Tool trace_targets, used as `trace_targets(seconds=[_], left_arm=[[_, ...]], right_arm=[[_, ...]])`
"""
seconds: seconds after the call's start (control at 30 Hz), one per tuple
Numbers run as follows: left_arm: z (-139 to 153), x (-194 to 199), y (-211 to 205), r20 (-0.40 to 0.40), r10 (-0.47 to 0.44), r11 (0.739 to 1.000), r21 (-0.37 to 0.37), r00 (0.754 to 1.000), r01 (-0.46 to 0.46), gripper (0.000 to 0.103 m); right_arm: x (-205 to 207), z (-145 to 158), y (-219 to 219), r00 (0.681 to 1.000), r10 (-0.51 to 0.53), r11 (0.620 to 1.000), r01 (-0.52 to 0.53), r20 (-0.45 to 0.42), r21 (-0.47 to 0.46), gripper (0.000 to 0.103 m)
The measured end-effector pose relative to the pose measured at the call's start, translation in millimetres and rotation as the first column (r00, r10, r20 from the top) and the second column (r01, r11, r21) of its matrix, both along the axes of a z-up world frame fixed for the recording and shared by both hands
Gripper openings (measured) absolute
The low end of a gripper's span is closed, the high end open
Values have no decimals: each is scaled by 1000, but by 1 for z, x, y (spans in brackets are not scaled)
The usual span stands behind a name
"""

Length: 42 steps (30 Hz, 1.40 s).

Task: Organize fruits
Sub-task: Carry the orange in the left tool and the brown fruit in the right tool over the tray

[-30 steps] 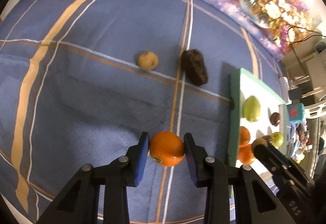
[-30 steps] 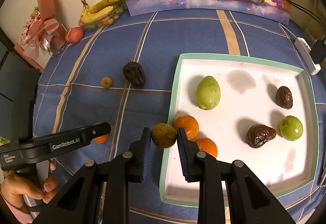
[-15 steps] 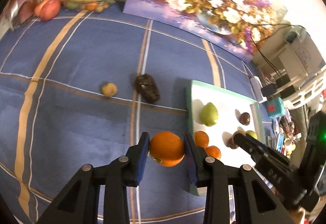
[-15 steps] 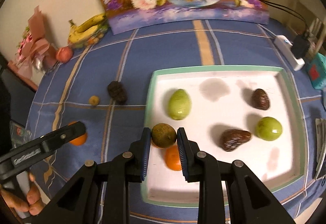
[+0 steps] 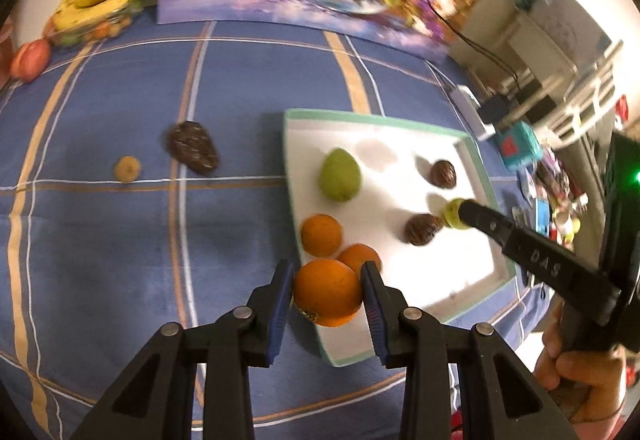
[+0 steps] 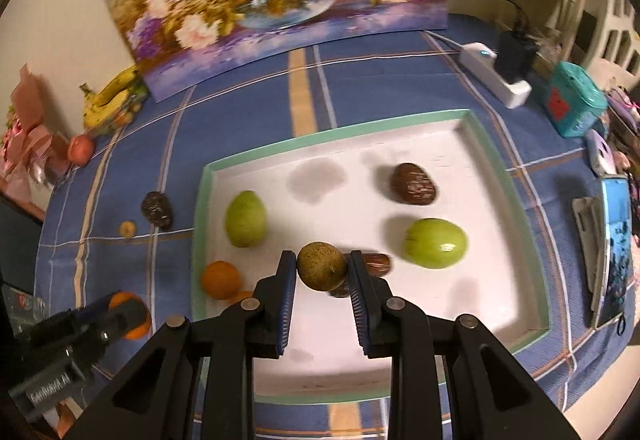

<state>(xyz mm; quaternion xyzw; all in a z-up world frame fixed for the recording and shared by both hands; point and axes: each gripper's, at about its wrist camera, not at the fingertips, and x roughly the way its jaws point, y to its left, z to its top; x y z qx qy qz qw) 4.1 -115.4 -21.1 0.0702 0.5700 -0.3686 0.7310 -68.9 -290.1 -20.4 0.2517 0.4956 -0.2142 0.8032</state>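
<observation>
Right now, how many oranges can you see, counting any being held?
3. One orange is clamped in the left gripper over the tray's near corner; two oranges lie touching inside that corner. More may be hidden behind the grippers.

Pear [image 6: 245,219], apple [image 6: 436,243], two oranges [image 5: 321,235] in tray [image 6: 505,176]; date [image 5: 193,147], small fruit [image 5: 127,169] left, on tablecloth [image 5: 100,240].

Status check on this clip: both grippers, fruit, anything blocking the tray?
Left gripper shut on orange, at tray edge. Right gripper shut on brown fruit, over tray. Bare tray floor ahead, nothing blocking.
</observation>
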Motion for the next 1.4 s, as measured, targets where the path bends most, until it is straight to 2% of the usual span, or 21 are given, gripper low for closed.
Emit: trace_targets(seconds=[0.37,0.7,1.07,1.4], left_arm=[[-7,-22,-20,-4,-77,996,44,997,77,37],[-24,-30,-31,-16,-123,985,121,992,124,37],[-43,-32,-38,-33,-143,972,185,989,147,37],[-55,-38,-47,-27,-174,958,228,984,176,37]], right_arm=[[-16,-1,-18,999,-45,999,45,-14,-11,27],[-14,-11,-17,998,-27,1000,28,-54,10,27],[-9,-40,-15,986,2,999,6,-168,46,27],[-8,-60,-14,974,15,997,1,-226,72,27]])
